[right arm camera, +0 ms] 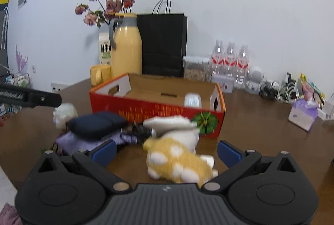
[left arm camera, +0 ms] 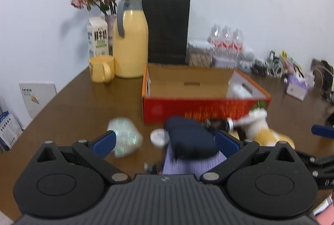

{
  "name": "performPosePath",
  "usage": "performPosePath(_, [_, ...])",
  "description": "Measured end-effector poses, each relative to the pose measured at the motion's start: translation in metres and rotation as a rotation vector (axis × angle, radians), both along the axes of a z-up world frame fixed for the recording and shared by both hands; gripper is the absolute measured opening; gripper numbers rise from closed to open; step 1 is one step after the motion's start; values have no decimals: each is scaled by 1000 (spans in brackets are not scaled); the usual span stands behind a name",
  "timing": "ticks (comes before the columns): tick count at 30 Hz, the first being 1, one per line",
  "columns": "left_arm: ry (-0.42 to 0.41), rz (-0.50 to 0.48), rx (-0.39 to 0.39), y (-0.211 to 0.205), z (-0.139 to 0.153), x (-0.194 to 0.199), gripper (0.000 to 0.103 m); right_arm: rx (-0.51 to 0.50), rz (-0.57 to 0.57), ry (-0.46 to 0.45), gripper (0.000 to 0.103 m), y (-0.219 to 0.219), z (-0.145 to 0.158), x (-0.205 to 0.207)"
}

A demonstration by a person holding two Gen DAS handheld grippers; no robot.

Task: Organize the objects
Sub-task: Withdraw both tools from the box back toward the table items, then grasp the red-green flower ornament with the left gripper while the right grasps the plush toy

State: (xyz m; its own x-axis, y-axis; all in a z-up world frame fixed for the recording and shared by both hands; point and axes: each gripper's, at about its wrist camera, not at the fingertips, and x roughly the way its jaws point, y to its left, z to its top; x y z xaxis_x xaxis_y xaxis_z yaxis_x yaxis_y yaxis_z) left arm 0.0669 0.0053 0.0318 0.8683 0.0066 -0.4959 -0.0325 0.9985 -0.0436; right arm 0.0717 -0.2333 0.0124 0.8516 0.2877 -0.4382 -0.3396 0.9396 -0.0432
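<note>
Red cardboard fills the middle of both views: the open box (left arm camera: 200, 109) sits on the brown table (left arm camera: 68, 104), and I judge it to be where the loose things should end up. One white item (right arm camera: 193, 100) already lies inside, near its right end.

My left gripper (left arm camera: 165, 141) has its jaws wide apart, framing a dark navy pouch (left arm camera: 191, 137) that rests on a purple folded bundle (left arm camera: 187, 164). A crinkly pale packet (left arm camera: 125, 136) sits just beside the left finger, and a small white round lid (left arm camera: 159, 137) lies between packet and pouch. My right gripper (right arm camera: 166, 152) is also spread apart and empty, with the yellow-and-white plush toy (right arm camera: 179, 160) lying between its fingers on the table, close to the box's front wall.

Risks from here, as I read them: the pouch sits on soft fabric, so closing on it may pinch the purple bundle too and drag both. The left finger is near enough to the packet to nudge it. A dark bottle (left arm camera: 221, 123) lies just behind the pouch and could roll if bumped. The plush is squashy and could slip from a shallow grip, or catch on the box wall when lifted. Both views are blurred, so my depth judgement is poor.
</note>
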Motion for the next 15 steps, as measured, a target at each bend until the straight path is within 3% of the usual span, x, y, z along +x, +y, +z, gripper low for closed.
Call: performPosePath(15, [185, -36, -13, -7, -65, -16, 103, -16, -15, 119, 103, -4, -38, -9])
